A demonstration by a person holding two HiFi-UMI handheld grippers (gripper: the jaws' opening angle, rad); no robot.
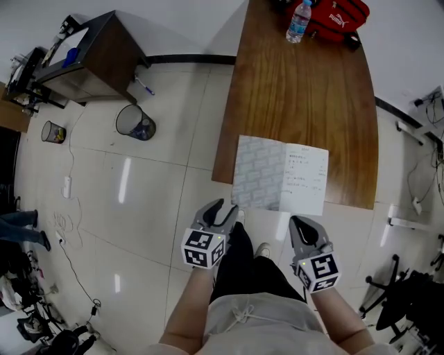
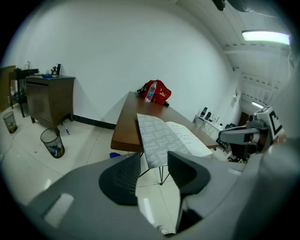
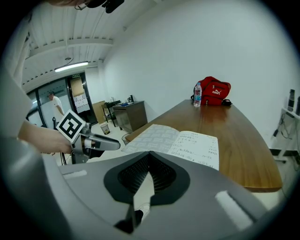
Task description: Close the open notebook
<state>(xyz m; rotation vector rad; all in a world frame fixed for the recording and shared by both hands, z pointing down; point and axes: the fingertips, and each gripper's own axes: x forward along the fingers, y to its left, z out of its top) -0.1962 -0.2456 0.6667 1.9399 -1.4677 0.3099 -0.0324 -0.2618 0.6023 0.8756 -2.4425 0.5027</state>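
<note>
The notebook [image 1: 281, 173] lies open at the near edge of the wooden counter [image 1: 298, 104], well apart from the red bag [image 1: 333, 17] and the upright clear bottle [image 1: 299, 21] at the far end. Its left half is a grey patterned cover that juts out past the counter's corner; its right half is a white page with handwriting.

The left gripper [image 1: 224, 206] hangs just short of that overhanging cover, below and in front of it, not touching. In the left gripper view its jaws stand wide apart with nothing between them, and the notebook [image 2: 164, 136] shows beyond the gap. The right gripper [image 1: 300, 223] is near the corner of the written page, off the counter's edge. In the right gripper view its jaws meet at the tips, closed on nothing, with the notebook [image 3: 178, 140] just past them.

On the floor to the left stands a wire wastebasket [image 1: 135, 122] with something blue and dark at its bottom. A smaller basket [image 1: 52, 132] farther left holds something yellowish that is too small to make out.
</note>
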